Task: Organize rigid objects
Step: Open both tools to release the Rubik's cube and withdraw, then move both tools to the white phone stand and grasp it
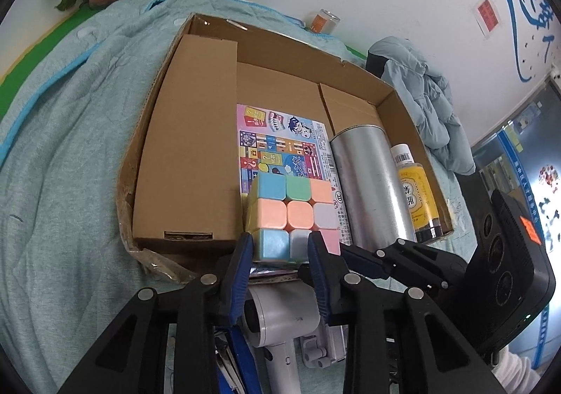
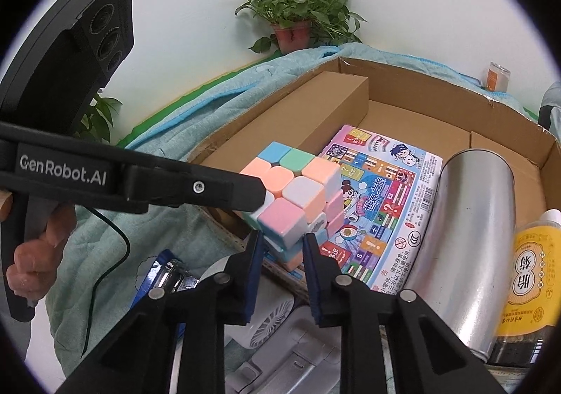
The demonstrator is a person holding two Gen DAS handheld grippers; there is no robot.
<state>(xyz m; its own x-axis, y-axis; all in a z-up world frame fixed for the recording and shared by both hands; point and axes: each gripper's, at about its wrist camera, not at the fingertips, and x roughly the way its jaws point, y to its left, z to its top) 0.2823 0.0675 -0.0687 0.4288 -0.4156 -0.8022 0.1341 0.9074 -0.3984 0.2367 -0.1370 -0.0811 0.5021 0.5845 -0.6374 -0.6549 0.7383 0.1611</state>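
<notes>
- Right up at the lens, the left tongs (image 1: 280, 250) are clamped on the near bottom edge of the pastel-coloured plastic puzzle cube (image 1: 291, 215), blue pads squeezing in from either side.
- The right tongs (image 2: 282, 246) are closed too, and they look to be pinching the cube's lower corner (two grips on one small toy!).
- The cube sits at the near rim of the open brown cardboard box (image 1: 280, 39), over the flat, brightly printed game box (image 1: 280, 145). Whether it rests there or hangs free, I cannot tell.
- Handling call: light, hard and smooth-faced, so it may slip. The layers can also swivel, and the lowest one looks slightly out of line, so grip flat opposite faces, not corners.
- Only the left view shows the white-grey plastic appliance (image 1: 277, 324) below the tongs and the whole box, with the shiny silver metal cylinder (image 1: 371, 176) lying beside the yellow-labelled bottle (image 1: 415, 194).
- Only the right view shows the cube's side faces, a blue stapler (image 2: 164, 267) on the quilt, and the person's hand (image 2: 35, 253) on the left handle.
</notes>
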